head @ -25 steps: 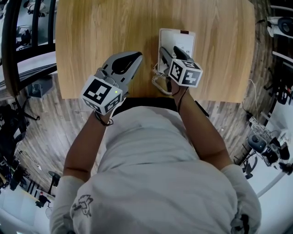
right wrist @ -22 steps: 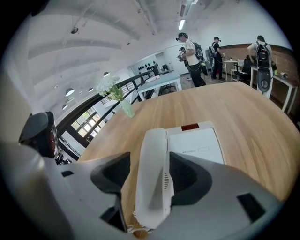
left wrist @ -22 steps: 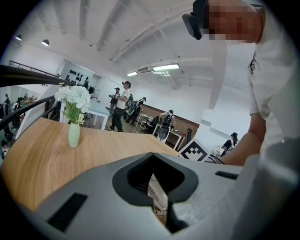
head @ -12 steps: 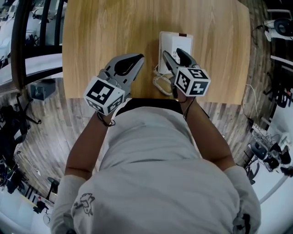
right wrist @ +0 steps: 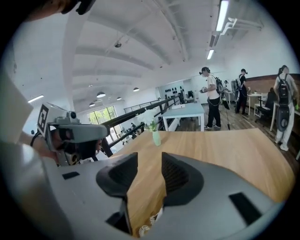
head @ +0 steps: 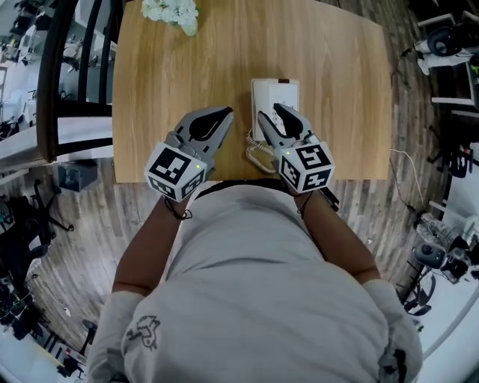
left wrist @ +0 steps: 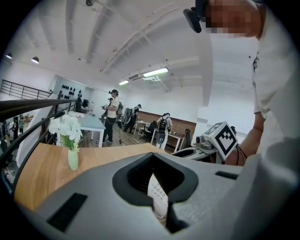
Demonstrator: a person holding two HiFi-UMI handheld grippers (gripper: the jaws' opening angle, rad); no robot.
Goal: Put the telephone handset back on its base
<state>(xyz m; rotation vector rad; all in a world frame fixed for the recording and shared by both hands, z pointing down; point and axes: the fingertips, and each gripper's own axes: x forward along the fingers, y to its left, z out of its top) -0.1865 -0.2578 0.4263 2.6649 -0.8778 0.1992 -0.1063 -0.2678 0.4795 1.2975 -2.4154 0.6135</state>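
A white telephone (head: 275, 93) lies on the wooden table (head: 329, 82), and its coiled cord (head: 257, 154) trails to the near edge. I cannot tell the handset apart from the base. My right gripper (head: 271, 118) hovers over the phone's near end. Its jaws are apart and closing, and in the right gripper view (right wrist: 144, 161) only table wood and a bit of cord (right wrist: 143, 228) show between them. My left gripper (head: 223, 114) sits left of the phone with its jaws together and empty. Through its hollow, in the left gripper view, I see the phone's keypad (left wrist: 157, 194).
A vase of white flowers (head: 171, 10) stands at the table's far left. It also shows in both gripper views, as a vase (left wrist: 71, 140) on the left and a small vase (right wrist: 155, 135) far off. A dark railing (head: 45, 82) runs left of the table. People stand in the room behind.
The right gripper's jaws have narrowed from wide open. The head view has shifted, so the flower vase now shows at the table's far edge. The left gripper keeps its place beside the phone.
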